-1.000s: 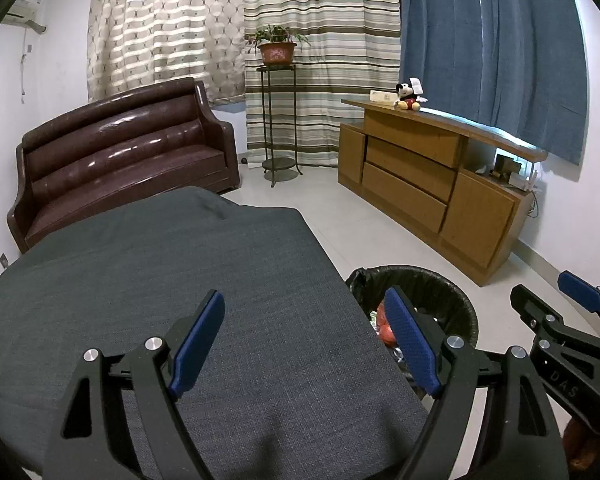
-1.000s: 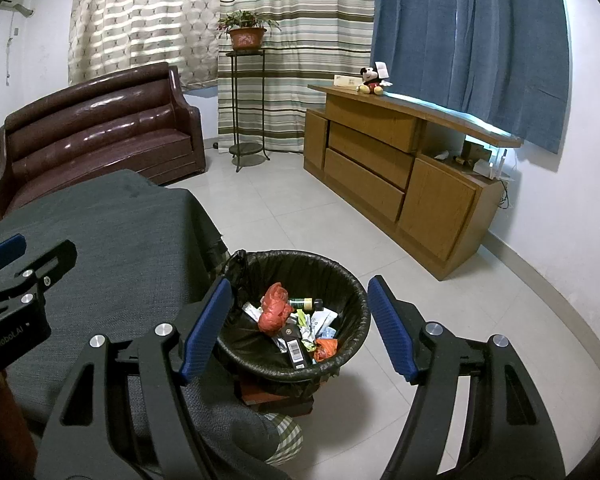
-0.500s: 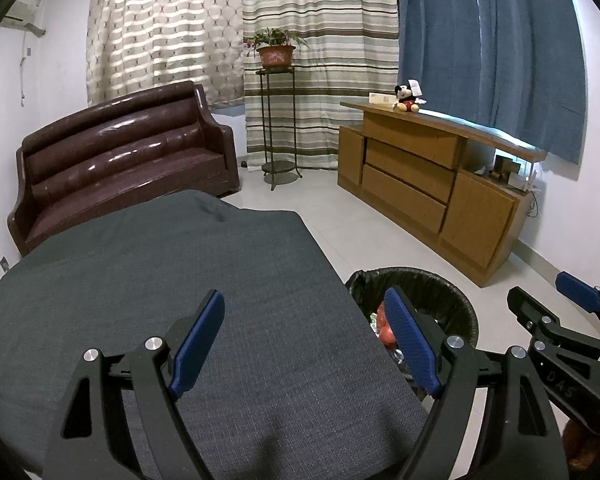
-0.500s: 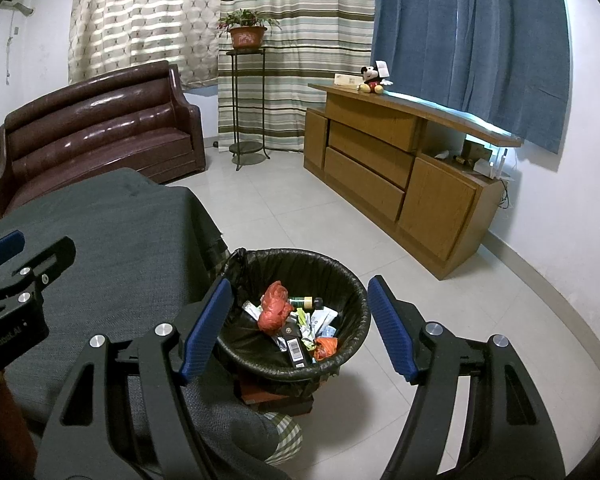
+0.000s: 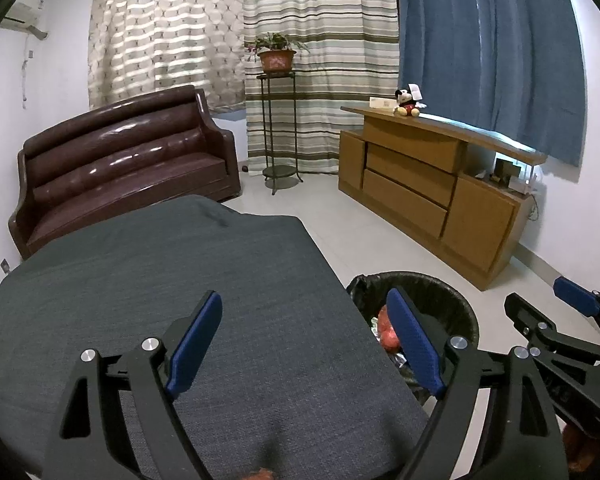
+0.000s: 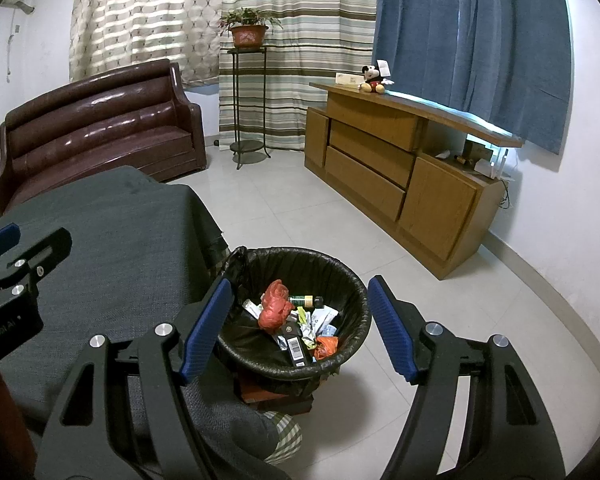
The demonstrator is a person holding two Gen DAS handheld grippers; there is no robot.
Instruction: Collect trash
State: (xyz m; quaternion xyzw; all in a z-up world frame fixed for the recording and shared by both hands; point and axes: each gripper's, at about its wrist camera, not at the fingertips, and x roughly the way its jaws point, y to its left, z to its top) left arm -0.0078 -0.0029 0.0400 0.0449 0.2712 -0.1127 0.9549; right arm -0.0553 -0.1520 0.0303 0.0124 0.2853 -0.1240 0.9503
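Observation:
A black-lined trash bin (image 6: 352,280) stands on the floor beside the table; its rim also shows in the left wrist view (image 5: 452,292). It holds several pieces of trash: a crumpled red bag (image 6: 274,308), a small green bottle (image 6: 306,301), a black barcoded packet (image 6: 294,344) and wrappers. My right gripper (image 6: 300,324) is open and empty above the bin. My left gripper (image 5: 306,340) is open and empty over the grey-clothed table (image 5: 160,280). No trash shows on the cloth.
A brown leather sofa (image 5: 120,168) stands behind the table. A metal plant stand (image 5: 278,132) with a potted plant is by the curtains. A wooden sideboard (image 5: 432,192) with a toy on top lines the right wall. White tiled floor (image 6: 300,208) lies between them.
Both grippers have stayed open and nearly still; the views have only shifted very slightly.

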